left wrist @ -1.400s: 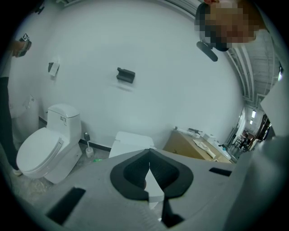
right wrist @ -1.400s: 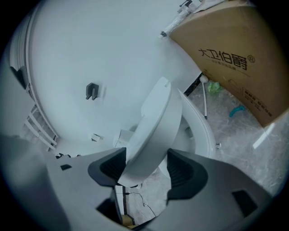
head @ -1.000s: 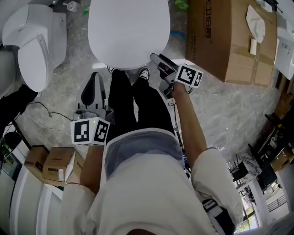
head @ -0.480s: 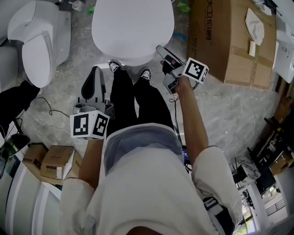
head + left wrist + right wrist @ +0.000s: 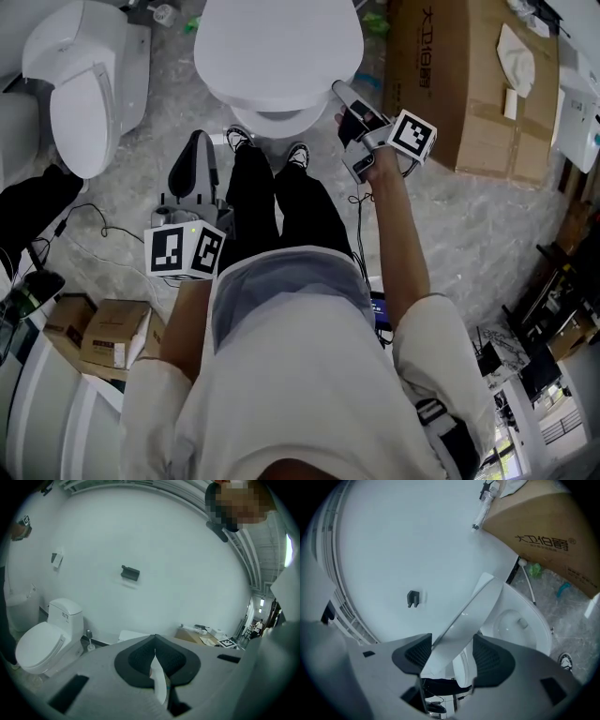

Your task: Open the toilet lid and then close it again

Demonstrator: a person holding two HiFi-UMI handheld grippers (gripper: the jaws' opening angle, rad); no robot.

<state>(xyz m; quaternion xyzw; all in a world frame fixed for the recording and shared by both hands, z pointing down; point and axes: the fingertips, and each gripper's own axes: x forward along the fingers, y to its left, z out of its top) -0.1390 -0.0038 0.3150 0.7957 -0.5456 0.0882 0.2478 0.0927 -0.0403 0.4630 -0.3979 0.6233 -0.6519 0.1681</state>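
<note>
Toilet lid (image 5: 474,613) pinched at its rim by the right claw (image 5: 450,657), left claw (image 5: 155,654) pressed together. Grip could be lost on that glossy rim, lid slammed.

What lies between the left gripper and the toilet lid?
Head view: only floor and the person's shoe lie between the left gripper and the toilet lid; the right gripper grips the lid's edge.

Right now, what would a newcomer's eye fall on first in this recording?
The big white toilet lid at top centre of the head view, part-raised with its edge gripped in the right tongs; the right gripper view shows the bowl beneath. The left tongs hang shut beside the person's left leg. A second toilet stands upper left, a cardboard box upper right.
</note>
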